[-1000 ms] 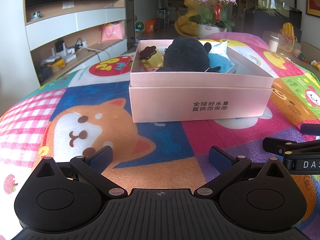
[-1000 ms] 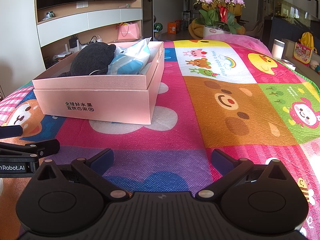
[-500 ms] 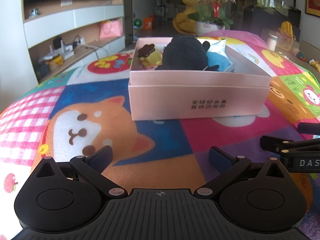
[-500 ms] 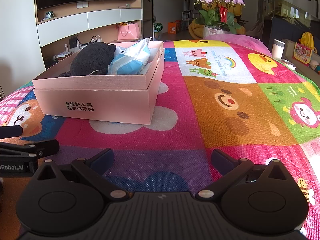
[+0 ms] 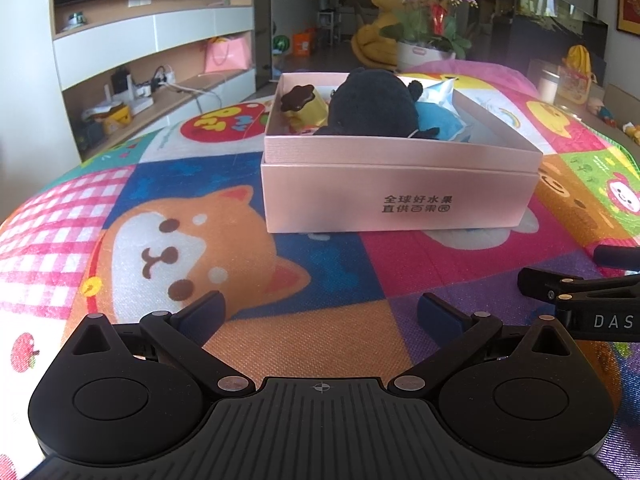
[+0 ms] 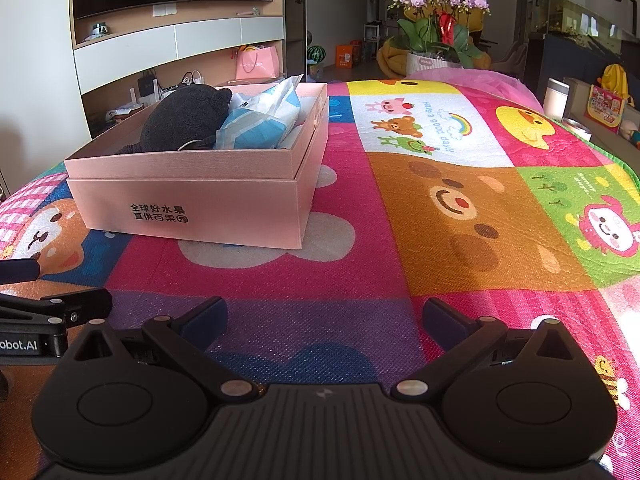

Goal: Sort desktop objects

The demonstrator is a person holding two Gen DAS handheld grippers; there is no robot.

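Sorting looks done: black plush toy, blue-white packet and yellow pudding toy sit inside pink cardboard box; left claw and right claw gape empty, so park both low, clear of box.

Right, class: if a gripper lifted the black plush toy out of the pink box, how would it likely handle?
The black plush toy looks fuzzy and rounded, so it probably squashes under the fingers and weighs little. It seems unlikely to slip or break. A thin loop at its base may snag the blue packet beside it in the pink box.
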